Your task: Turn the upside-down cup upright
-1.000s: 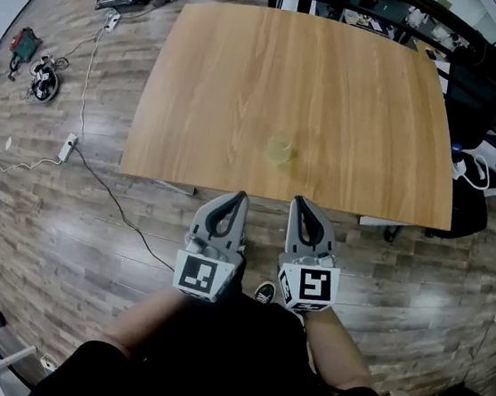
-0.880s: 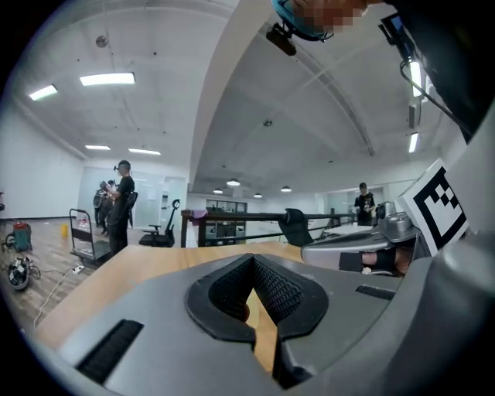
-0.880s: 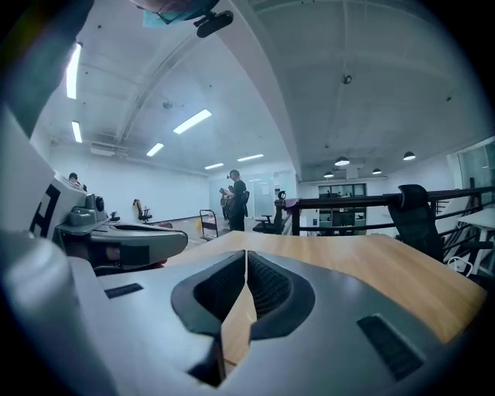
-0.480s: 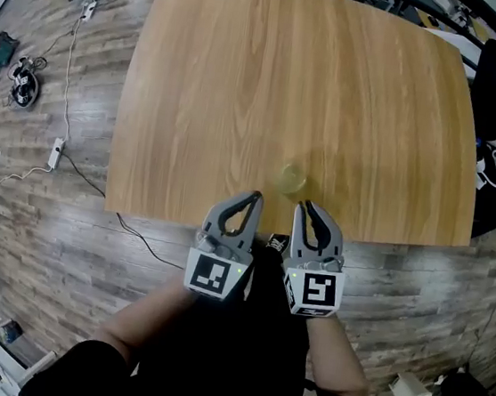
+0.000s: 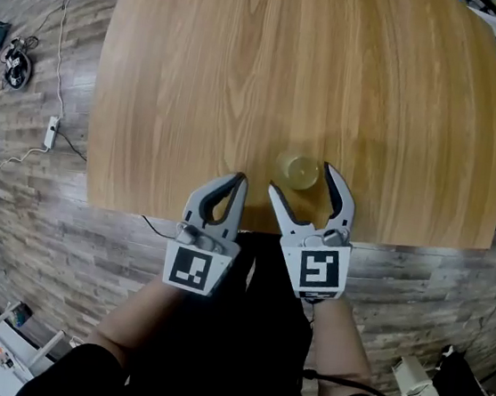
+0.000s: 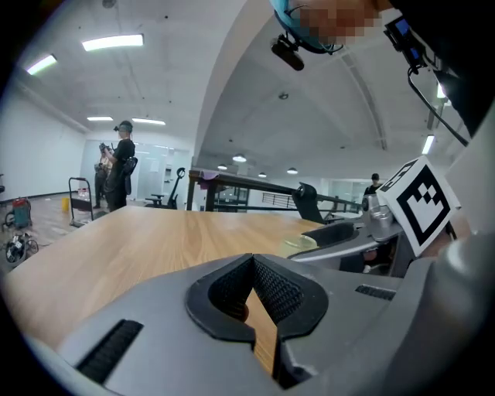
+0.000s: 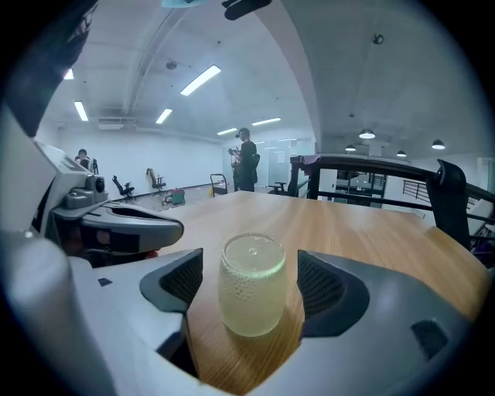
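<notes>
Grey left gripper [image 5: 240,180], grey right gripper [image 5: 300,177], marker cubes [image 5: 196,270], black clothes [image 5: 236,366]

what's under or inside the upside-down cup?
The cup stands mouth-down on the bare wooden table, closed base up. Its frosted, see-through wall shows no dark shape inside, but the tabletop beneath its mouth is covered, so a small or pale item can't be ruled out.

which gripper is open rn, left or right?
The right gripper: its jaws have just opened and stand apart with the upside-down cup between them, pads not touching it. The left gripper is shut on nothing.
</notes>
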A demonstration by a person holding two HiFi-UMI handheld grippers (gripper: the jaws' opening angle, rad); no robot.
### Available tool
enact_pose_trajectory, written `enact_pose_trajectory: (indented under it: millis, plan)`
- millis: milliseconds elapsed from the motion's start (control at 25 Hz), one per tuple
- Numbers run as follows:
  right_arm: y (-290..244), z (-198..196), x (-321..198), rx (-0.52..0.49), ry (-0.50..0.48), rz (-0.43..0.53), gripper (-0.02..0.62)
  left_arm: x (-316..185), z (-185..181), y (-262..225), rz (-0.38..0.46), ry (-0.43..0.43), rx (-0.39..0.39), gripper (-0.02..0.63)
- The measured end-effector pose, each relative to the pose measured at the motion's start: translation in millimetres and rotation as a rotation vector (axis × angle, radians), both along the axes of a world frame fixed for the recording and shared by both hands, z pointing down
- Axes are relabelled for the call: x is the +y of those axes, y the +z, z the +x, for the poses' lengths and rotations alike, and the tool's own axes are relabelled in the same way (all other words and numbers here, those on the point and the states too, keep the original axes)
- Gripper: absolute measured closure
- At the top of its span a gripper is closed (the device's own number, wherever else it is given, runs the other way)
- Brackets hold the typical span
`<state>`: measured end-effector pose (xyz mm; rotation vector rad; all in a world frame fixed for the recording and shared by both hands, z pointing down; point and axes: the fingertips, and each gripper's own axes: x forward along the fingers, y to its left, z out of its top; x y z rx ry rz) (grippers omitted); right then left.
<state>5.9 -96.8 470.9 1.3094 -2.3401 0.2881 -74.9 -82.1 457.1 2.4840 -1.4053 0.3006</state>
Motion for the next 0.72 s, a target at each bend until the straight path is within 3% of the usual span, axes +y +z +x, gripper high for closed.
enact_pose_trajectory:
  millis: [520, 640, 720]
  plan:
    - [17, -2, -21, 0.016, 0.050, 0.010, 0.276, 6, -1, 15, -0.034, 0.011, 0.028, 0.605]
    - [5, 9, -24, -0.070, 0.086, 0.039, 0.278, 7, -1, 13, -0.045, 0.018, 0.059, 0.566]
    - [-10, 22, -27, -0.207, 0.112, 0.045, 0.278, 7, 3, 9, -0.044, 0.045, 0.090, 0.557]
